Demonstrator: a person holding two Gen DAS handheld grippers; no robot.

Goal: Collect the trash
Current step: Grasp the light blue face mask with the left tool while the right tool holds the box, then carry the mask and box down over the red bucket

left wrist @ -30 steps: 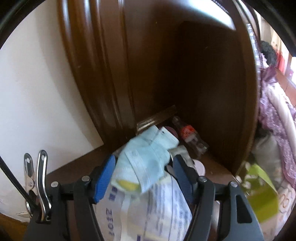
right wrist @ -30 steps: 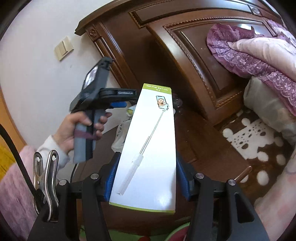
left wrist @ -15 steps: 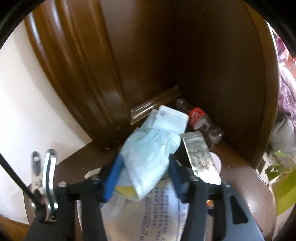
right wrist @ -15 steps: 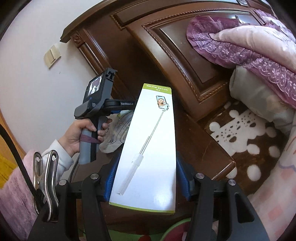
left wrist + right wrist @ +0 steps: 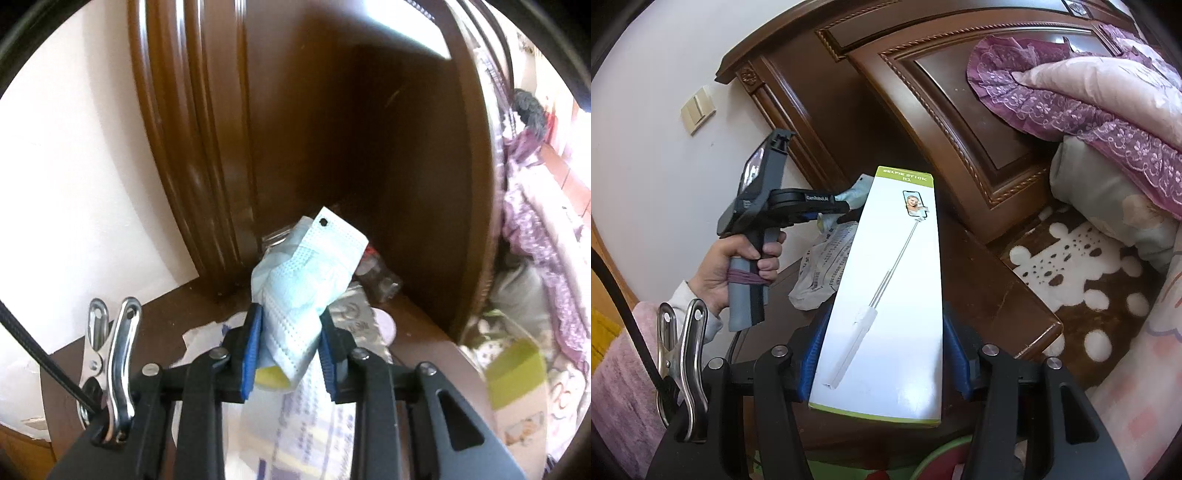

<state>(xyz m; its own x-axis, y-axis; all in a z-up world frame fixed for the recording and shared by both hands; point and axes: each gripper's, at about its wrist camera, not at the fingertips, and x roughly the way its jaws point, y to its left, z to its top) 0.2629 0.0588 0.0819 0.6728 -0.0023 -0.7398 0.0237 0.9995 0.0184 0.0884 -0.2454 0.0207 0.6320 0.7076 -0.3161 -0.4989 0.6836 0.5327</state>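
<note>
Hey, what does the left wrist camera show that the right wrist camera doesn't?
Only the left wrist view shows a clear plastic bottle lying in the corner by the wood panel, and the left claw closing on a crumpled pale blue face mask.

Only the right wrist view shows the hand gripping the left claw's handle, a beige wall switch, and the right claw clamped on a white selfie stick box.

Both show the mask, the printed plastic bag beneath it, the dark wooden nightstand and purple bedding.
</note>
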